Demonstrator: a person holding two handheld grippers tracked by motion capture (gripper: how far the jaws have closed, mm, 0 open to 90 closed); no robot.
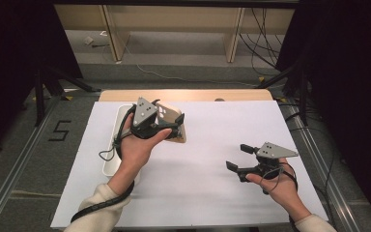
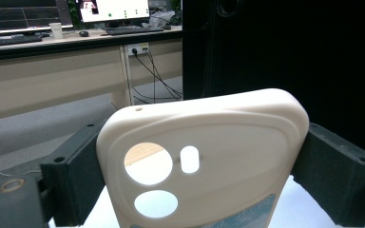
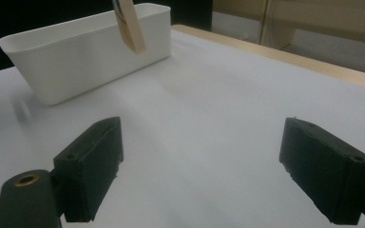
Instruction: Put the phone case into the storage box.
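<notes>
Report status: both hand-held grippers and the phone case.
Left hand-held gripper shut on phone case, lifted beside the white bin. Right hand-held gripper open, empty. Nothing in the way.

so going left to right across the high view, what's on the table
white tray → left gripper clamped on the beige phone case → bare white tabletop → right gripper, jaws apart with nothing between them

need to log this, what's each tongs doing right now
left tongs: closed on the cream phone case
right tongs: open, nothing between them
</notes>
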